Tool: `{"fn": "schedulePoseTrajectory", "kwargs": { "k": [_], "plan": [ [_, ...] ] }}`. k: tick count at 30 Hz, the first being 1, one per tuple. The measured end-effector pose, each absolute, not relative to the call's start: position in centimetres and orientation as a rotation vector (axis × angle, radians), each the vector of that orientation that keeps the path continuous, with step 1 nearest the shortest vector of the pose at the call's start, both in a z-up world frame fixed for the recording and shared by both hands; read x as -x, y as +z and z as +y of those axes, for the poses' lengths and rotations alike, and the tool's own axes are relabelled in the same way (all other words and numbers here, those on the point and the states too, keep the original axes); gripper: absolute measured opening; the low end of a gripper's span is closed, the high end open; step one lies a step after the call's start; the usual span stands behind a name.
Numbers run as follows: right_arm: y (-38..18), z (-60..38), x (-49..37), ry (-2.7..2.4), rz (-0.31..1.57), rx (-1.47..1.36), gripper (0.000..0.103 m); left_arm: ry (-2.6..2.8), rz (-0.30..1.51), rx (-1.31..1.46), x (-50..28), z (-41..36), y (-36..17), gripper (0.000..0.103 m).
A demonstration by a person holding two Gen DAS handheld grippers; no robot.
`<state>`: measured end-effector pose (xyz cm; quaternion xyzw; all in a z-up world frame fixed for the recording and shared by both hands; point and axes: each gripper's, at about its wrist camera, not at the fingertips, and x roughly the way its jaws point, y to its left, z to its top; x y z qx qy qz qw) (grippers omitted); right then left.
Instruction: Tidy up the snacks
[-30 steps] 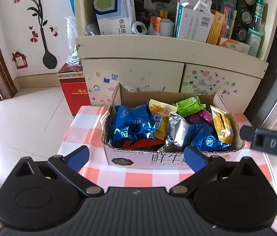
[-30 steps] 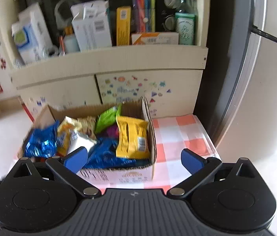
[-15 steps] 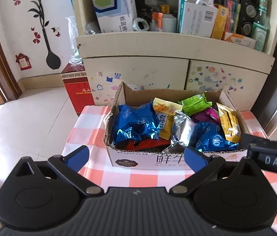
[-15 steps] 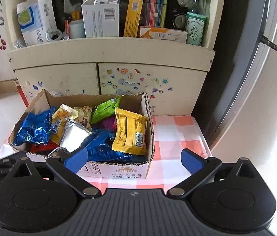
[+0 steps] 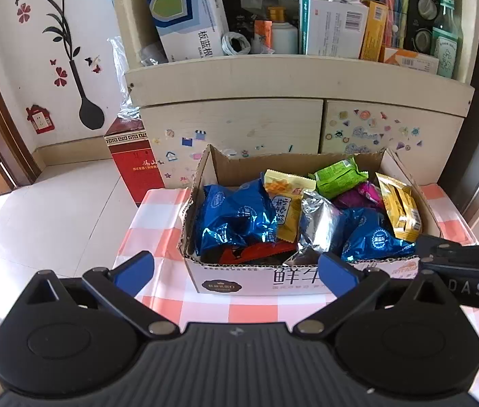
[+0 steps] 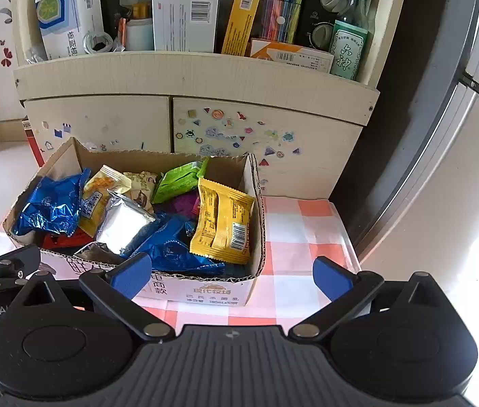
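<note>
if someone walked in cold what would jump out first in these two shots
The open cardboard box on the pink-checked tablecloth, heaped with bright wrappers: crumpled blue foil packs at its left, a yellow packet upright against its right wall. Behind it stands a cream cabinet with stickers on its doors and a cluttered shelf above. Both grippers, left and right, hover open and empty at the box's near side.

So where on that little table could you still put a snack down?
Bare checked cloth lies right of the cardboard box, toward the grey door, and a narrower strip left of it. The box itself is crammed with packets.
</note>
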<state>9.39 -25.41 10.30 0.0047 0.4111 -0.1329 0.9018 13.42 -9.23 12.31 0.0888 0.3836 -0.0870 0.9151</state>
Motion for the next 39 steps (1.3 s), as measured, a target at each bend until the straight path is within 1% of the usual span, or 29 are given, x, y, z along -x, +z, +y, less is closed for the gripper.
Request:
{"fn": "schedulePoseTrajectory", "kwargs": {
  "k": [11,39],
  "plan": [
    [9.3,-25.0,-10.5,-0.275,0.882,0.058,0.103,-0.123,0.761,-0.313,-14.0,-10.5,11.7,0.102],
    [8.1,-23.8,-12.5,-0.245,0.929,0.131,0.103,-0.079,0.823,-0.298,-15.4,-9.8,10.6,0.102]
  ]
}}
